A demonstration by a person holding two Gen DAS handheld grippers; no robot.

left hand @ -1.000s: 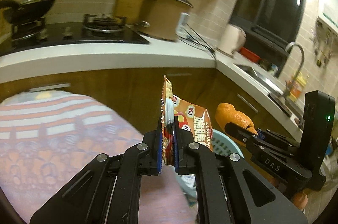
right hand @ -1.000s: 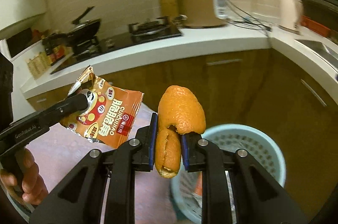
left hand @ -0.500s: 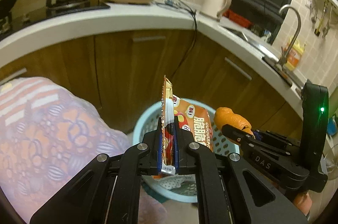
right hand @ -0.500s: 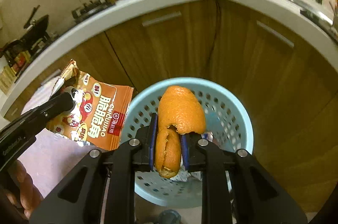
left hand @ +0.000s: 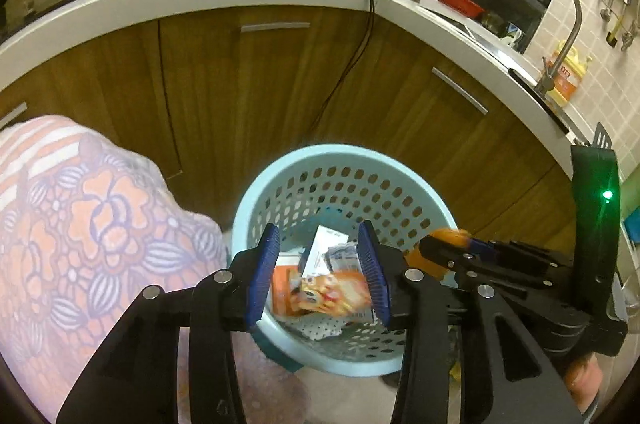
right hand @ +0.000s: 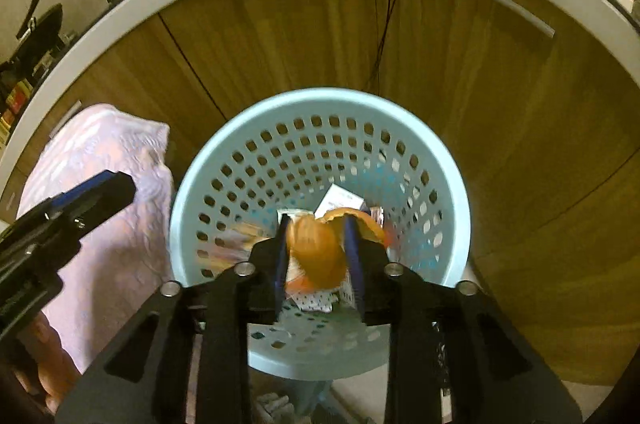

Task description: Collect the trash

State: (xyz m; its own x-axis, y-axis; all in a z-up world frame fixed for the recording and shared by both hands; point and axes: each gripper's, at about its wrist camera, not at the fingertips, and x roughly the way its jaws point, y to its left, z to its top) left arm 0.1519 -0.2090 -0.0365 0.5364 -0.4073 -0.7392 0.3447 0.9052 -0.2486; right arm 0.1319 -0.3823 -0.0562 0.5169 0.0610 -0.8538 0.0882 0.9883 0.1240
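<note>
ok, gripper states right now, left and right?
Left gripper: open, holding nothing.
Right gripper: open, orange peel blurred between its fingers, apparently dropping into the bin.

— Left gripper point(left hand: 322, 270): jaws wide apart now, no longer clamped on the snack packet point(left hand: 334, 294).
— And the packet?
— Down inside the blue basket point(left hand: 280, 179), lying on the other wrappers between the blue pads point(left hand: 266, 266) in the left wrist view.
— Right gripper point(right hand: 318, 252)?
— Opened too. Orange peel point(right hand: 320, 250) loose and blurred between the spread fingers, no longer pinched, right over the basket point(right hand: 452, 183).
— Views shifted?
— Both tipped downward from a second ago: stove, pot and wall mostly gone from the top, basket now filling the middle, cupboard doors behind. Right gripper point(left hand: 444, 256) lower in the left view, over the basket rim.
</note>
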